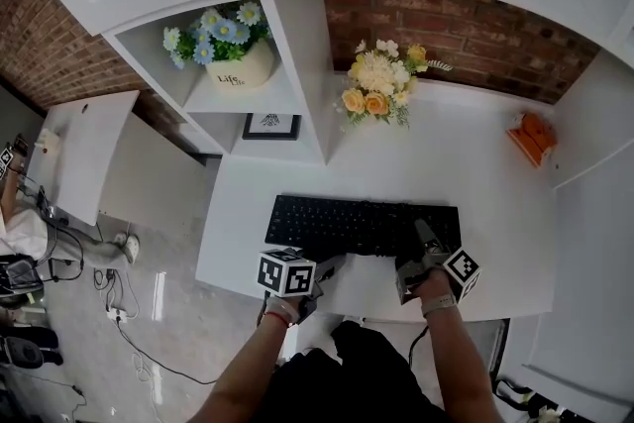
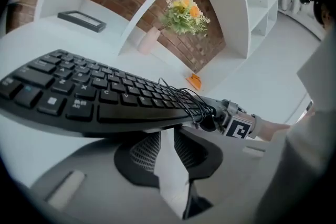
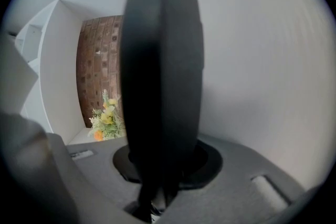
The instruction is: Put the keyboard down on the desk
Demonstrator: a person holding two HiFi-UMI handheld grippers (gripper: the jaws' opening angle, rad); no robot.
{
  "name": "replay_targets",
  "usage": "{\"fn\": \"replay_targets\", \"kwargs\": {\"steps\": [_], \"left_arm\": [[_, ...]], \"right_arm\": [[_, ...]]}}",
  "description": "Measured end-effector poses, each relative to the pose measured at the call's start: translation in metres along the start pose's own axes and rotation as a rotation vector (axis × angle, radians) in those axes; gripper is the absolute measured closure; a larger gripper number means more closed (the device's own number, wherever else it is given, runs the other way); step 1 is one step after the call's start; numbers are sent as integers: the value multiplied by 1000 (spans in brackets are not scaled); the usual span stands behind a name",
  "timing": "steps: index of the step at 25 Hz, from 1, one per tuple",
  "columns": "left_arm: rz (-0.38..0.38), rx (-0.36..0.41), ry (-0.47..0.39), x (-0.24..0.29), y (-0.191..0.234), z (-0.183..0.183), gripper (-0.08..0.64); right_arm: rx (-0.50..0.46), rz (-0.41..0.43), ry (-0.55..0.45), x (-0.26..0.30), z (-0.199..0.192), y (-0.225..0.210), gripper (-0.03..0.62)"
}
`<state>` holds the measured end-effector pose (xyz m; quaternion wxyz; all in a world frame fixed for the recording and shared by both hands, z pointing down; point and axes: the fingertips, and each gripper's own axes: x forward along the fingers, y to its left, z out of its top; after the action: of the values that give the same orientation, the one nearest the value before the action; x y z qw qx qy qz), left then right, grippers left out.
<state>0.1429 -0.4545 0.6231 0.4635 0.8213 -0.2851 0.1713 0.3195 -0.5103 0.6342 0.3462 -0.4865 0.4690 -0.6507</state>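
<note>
A black keyboard (image 1: 362, 225) stretches across the white desk (image 1: 485, 198) near its front edge. My right gripper (image 1: 424, 241) is shut on the keyboard's front right part. In the right gripper view the dark keyboard (image 3: 160, 60) stands edge-on between the jaws of that gripper (image 3: 160, 165). My left gripper (image 1: 332, 268) sits at the front edge, left of centre. In the left gripper view its jaws (image 2: 167, 136) stand narrowly apart with only white desk between them, and the keyboard (image 2: 94, 97) runs crosswise just beyond the tips. Whether the keyboard rests flat I cannot tell.
A vase of yellow flowers (image 1: 376, 84) stands at the back of the desk and an orange object (image 1: 532, 136) at the far right. A white shelf unit holds a pot of blue flowers (image 1: 233, 50) and a framed picture (image 1: 270, 125). A coiled black cable (image 2: 189, 99) lies on the keyboard's right end.
</note>
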Motion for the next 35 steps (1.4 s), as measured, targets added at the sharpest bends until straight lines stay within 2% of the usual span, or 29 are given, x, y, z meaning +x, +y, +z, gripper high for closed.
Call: {"fn": "replay_targets", "kwargs": {"steps": [5, 12, 16, 20, 25, 27, 29, 31, 32, 34, 35], "left_arm": [[-71, -57, -13, 5, -9, -3, 552], [-100, -92, -61, 7, -10, 8, 566], [-93, -87, -68, 9, -10, 14, 566], [-107, -109, -77, 10, -10, 16, 566], [-109, -111, -82, 12, -8, 21, 566], [-106, -113, -83, 11, -8, 22, 565], [-106, -113, -82, 10, -8, 23, 565], [-99, -106, -72, 10, -8, 23, 565], [-92, -102, -63, 11, -7, 22, 565], [-73, -91, -33, 13, -6, 20, 565], [-61, -81, -7, 14, -5, 17, 565]], "right_arm": [[-26, 31, 59, 0, -3, 4, 498], [-34, 100, 141, -11, -9, 14, 445], [-78, 152, 228, -24, -14, 17, 412], [-237, 186, 383, -42, -27, 18, 394], [-537, 217, 616, -60, -51, 22, 379], [-626, 177, 682, -66, -58, 14, 379], [-703, 117, 703, -68, -57, 5, 391], [-785, 60, 703, -67, -51, -2, 431], [-815, 29, 707, -67, -49, -6, 479], [-832, -25, 720, -70, -50, -14, 589], [-825, -42, 728, -71, -53, -16, 595]]}}
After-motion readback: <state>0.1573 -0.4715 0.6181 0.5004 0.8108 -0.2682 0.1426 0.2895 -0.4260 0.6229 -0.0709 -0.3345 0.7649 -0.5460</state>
